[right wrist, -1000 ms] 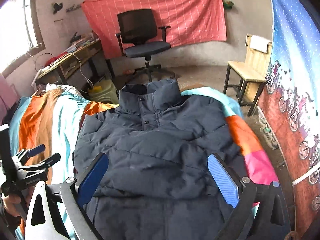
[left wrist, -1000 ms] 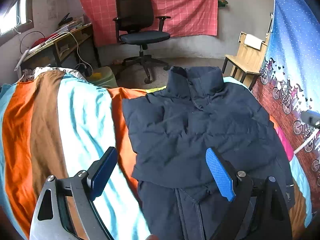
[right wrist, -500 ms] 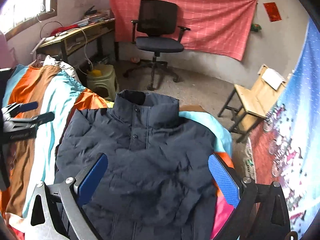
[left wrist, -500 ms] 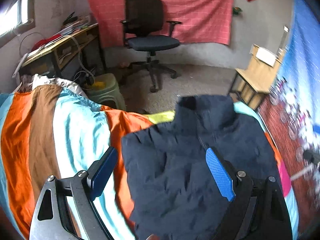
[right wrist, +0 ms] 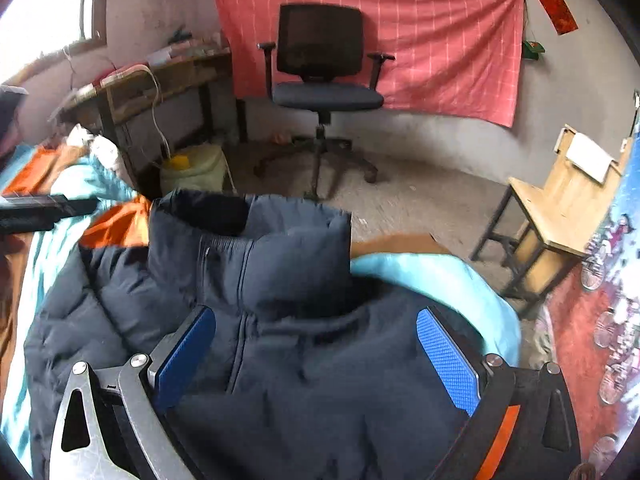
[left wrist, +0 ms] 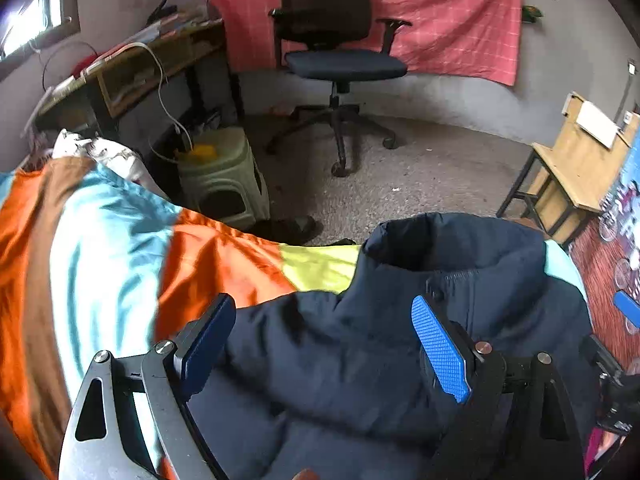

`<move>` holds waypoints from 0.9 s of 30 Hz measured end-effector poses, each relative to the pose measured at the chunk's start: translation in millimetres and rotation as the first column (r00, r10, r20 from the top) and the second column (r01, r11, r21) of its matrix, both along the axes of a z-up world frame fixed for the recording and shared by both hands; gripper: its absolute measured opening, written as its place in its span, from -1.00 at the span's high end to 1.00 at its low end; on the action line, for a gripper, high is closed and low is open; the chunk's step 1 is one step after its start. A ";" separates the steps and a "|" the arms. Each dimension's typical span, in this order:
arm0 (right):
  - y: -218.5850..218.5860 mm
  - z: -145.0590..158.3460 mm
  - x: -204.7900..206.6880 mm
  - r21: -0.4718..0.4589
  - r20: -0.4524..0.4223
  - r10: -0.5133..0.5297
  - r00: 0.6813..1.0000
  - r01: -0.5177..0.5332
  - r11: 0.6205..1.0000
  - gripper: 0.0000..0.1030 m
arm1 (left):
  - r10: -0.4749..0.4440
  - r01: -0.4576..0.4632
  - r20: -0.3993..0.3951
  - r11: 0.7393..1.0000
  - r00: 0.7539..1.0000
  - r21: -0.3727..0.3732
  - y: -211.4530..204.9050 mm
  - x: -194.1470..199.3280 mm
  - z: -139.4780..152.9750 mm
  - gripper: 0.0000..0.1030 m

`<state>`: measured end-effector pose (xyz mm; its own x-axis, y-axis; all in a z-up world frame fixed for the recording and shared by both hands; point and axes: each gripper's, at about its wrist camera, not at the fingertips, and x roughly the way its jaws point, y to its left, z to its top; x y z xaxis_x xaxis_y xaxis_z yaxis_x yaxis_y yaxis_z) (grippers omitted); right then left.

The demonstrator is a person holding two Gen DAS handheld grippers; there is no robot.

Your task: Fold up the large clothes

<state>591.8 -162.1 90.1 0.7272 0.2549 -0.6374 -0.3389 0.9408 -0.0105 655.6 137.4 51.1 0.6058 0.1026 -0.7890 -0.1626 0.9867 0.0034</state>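
A dark navy puffer jacket [left wrist: 360, 352] lies front up on a striped bed cover [left wrist: 100, 248], its stand-up collar [left wrist: 456, 244] toward the far bed edge. My left gripper [left wrist: 324, 344] is open and empty, low over the jacket's left shoulder. My right gripper [right wrist: 316, 356] is open and empty, just over the jacket [right wrist: 280, 360] below the collar [right wrist: 256, 236], on the right shoulder side. The left gripper's fingers [right wrist: 44, 210] show at the left edge of the right wrist view. The jacket's lower part is hidden.
Beyond the bed edge are a bare floor [left wrist: 420, 168], a black office chair [left wrist: 336, 52], a green plastic stool [left wrist: 224, 176], a cluttered desk [left wrist: 132, 68] at left and a small wooden chair [left wrist: 576, 168] at right. A patterned hanging cloth [right wrist: 600, 320] borders the right.
Both grippers have moved forward along the jacket toward its collar and lower to the fabric. The collar now fills the near view. Both jaws stayed open.
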 end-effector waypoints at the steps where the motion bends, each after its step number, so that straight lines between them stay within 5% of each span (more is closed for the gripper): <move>1: -2.6 -1.4 7.1 0.024 0.010 0.002 1.000 -0.003 1.000 -0.97 | 0.016 -0.016 0.001 1.000 1.000 0.011 -2.2 6.8 -4.6 -0.67; 9: -5.8 -14.8 85.4 0.248 -0.033 -0.075 0.997 0.081 0.965 -0.91 | 0.127 -0.127 0.004 0.991 0.992 0.041 1.9 49.3 -28.4 -0.58; 16: 6.0 -39.0 118.8 0.254 -0.178 -0.089 0.980 0.133 0.958 0.09 | 0.091 -0.094 -0.080 0.995 0.993 -0.034 1.9 61.1 -40.8 0.81; 18: 4.1 -43.8 116.7 0.245 -0.191 -0.085 0.978 0.131 0.961 0.22 | 0.085 -0.086 -0.070 0.996 0.994 -0.016 -7.9 55.3 -35.7 0.87; 20: 2.2 -42.2 110.4 0.236 -0.181 -0.060 0.982 0.102 0.966 0.58 | 0.062 -0.060 -0.058 0.998 0.996 0.024 -18.2 46.7 -28.9 0.90; 27: -15.4 -21.2 34.9 0.196 -0.059 0.056 0.997 -0.043 0.980 0.75 | -0.055 0.052 0.036 0.996 0.998 0.077 -36.6 -36.2 2.7 0.95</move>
<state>626.7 -177.5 68.9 0.6702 0.4131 -0.6166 -0.3793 0.9047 0.1939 619.4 100.8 53.9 0.6414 0.1282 -0.7564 -0.1114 0.9911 0.0734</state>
